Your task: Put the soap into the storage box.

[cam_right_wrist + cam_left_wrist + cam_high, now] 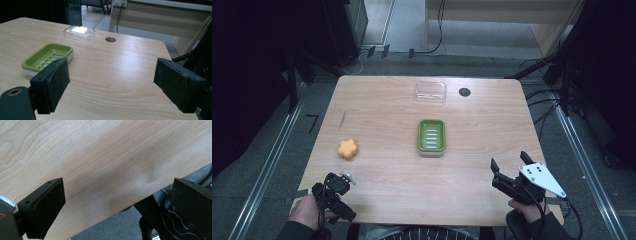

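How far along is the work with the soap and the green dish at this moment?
Nothing looks done yet. The orange flower-shaped soap lies on the wooden table, apart from the green slotted soap dish; the clear plastic lid sits farther back. Both the left tongs and right tongs are open and hold nothing. Every handling step remains.

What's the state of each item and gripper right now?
left gripper: open, empty, at the table's near edge
right gripper: open, empty
green soap dish: empty, upright
clear lid: lying apart from the dish
orange soap: loose on the table
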A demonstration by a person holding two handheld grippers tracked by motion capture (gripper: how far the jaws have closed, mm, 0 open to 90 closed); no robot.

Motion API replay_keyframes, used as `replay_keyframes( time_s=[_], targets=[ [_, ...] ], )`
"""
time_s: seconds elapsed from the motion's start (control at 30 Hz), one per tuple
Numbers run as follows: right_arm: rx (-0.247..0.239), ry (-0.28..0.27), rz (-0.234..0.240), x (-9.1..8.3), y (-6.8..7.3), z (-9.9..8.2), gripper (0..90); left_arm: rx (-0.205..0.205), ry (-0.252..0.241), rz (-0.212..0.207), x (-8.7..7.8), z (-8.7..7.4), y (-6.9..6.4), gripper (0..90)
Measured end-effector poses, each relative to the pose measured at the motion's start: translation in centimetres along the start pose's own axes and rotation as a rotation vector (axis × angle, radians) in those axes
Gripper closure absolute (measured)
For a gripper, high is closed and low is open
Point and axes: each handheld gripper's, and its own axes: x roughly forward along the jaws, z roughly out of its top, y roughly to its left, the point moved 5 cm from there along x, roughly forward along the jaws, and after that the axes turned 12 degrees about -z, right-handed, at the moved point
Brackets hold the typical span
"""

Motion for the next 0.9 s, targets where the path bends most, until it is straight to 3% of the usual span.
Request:
replay_keyframes(
  time_s=[0.3,0.9],
  targets=[
    [0.01,0.002,0.006,0.4,-0.1,0.0,13.7,-0.004,0.017,-0.006,0.0,0.1,0.0,0.1],
    [-0.005,0.0,0.043,1.1,1.0,0.3,13.7,-0.052,-0.017,-0.032,-0.7,1.1,1.0,0.0]
  ],
)
